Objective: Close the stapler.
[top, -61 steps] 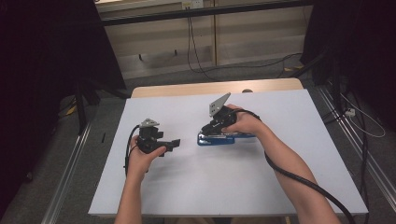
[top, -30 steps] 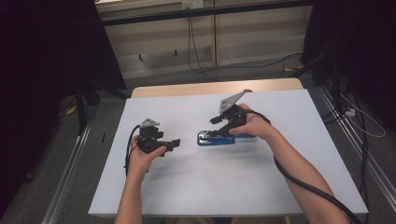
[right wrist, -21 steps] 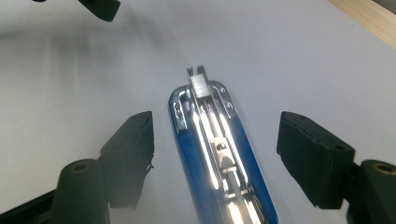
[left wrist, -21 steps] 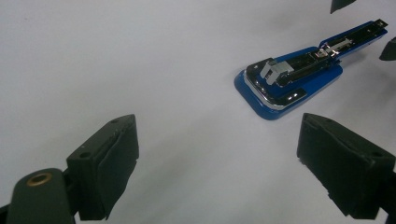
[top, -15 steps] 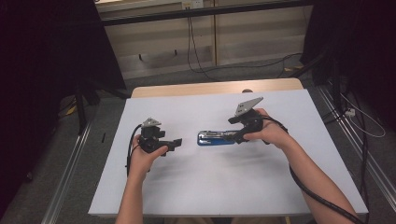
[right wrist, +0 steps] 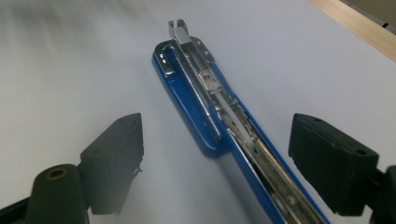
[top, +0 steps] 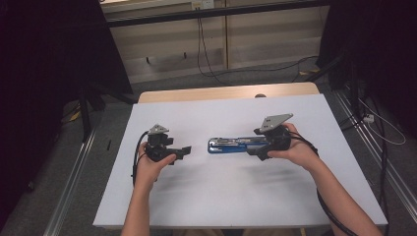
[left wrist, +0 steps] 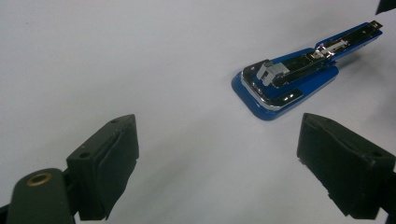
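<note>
Stapler, blue plastic with a shiny steel magazine (top: 231, 145), lay swung open flat at the centre of the high view, on the white table (top: 221, 196). Right gripper (top: 259, 149) sat at its right end, jaws just opened wide, straddling the blue arm without pinching it. Left gripper (top: 186, 150) was well off to the left, jaws spread, nothing between them. I'd guess it was stiff, fairly hefty, and slick on the metal rail, with a floppy hinge. Best bet was probably clamping the blue base across its sides (right wrist: 187, 112).
</note>
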Motion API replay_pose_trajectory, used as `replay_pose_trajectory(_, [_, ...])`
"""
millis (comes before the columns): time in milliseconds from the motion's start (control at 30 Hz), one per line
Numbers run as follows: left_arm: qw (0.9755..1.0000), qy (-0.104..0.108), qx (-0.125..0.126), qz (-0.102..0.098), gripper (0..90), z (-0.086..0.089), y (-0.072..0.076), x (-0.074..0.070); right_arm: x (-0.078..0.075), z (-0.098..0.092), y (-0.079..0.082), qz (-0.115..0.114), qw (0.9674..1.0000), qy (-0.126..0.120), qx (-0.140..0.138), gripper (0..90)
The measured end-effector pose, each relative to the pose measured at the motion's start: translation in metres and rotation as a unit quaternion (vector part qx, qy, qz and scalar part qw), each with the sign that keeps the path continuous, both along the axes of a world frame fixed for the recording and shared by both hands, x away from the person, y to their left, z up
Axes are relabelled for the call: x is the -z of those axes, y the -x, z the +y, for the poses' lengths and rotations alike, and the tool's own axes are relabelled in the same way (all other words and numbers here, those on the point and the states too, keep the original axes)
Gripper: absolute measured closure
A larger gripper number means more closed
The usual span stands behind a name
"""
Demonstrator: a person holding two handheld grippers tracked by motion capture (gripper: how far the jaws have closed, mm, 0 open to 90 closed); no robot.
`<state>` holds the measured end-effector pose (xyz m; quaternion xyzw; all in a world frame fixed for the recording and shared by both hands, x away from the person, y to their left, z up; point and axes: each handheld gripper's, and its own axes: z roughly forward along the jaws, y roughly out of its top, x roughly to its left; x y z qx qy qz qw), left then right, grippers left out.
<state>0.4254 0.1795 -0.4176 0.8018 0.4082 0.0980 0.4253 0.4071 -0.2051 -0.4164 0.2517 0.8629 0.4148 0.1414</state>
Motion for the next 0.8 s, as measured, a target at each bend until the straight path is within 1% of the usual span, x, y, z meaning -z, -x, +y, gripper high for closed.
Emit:
replay_pose_trajectory(67, [1.0, 0.003, -0.001, -0.001, 13.0, 0.0, 0.001, -0.001, -0.001, -0.003, 0.006, 0.005, 0.9999, -0.012, 0.009, 17.4])
replay_pose_trajectory(167, [1.0, 0.006, 0.002, -0.008, 13.0, -0.001, 0.002, -0.003, -0.001, -0.008, 0.014, 0.003, 0.9997, -0.013, 0.02, 17.0])
replay_pose_trajectory(300, [1.0, 0.003, 0.006, -0.005, 13.1, -0.004, 0.001, -0.002, 0.0, -0.017, 0.02, 0.011, 0.9986, -0.027, 0.043, 17.0])
replay_pose_trajectory(367, [0.9999, 0.01, 0.009, -0.002, 13.2, -0.007, 0.001, -0.002, 0.002, -0.021, 0.022, 0.015, 0.998, -0.032, 0.053, 17.6])
replay_pose_trajectory(400, [0.9998, 0.014, 0.011, -0.003, 13.2, -0.008, 0.001, -0.003, 0.002, -0.024, 0.023, 0.015, 0.9975, -0.032, 0.061, 17.9])
replay_pose_trajectory(433, [0.9998, 0.014, 0.013, -0.005, 13.1, -0.01, 0.001, -0.004, 0.002, -0.026, 0.024, 0.013, 0.9972, -0.03, 0.067, 18.3])
replay_pose_trajectory(533, [0.9996, 0.018, 0.019, -0.009, 13.1, -0.012, 0.001, -0.007, 0.002, -0.034, 0.028, 0.007, 0.9963, -0.027, 0.081, 22.9])
replay_pose_trajectory(633, [0.9996, 0.02, 0.016, -0.011, 13.3, -0.013, 0.001, -0.007, 0.002, -0.043, 0.031, -0.008, 0.995, -0.021, 0.097, 33.2])
replay_pose_trajectory(667, [0.9996, 0.022, 0.015, -0.012, 13.8, -0.014, 0.0, -0.006, 0.002, -0.046, 0.032, -0.014, 0.994, -0.022, 0.107, 35.7])
replay_pose_trajectory(733, [0.9996, 0.021, 0.013, -0.011, 14.0, -0.015, -0.001, -0.005, 0.002, -0.05, 0.032, -0.015, 0.9923, -0.025, 0.12, 41.3])
replay_pose_trajectory(800, [0.9997, 0.018, 0.014, -0.009, 14.2, -0.018, -0.002, -0.003, 0.003, -0.055, 0.032, -0.018, 0.9918, -0.017, 0.125, 45.4])
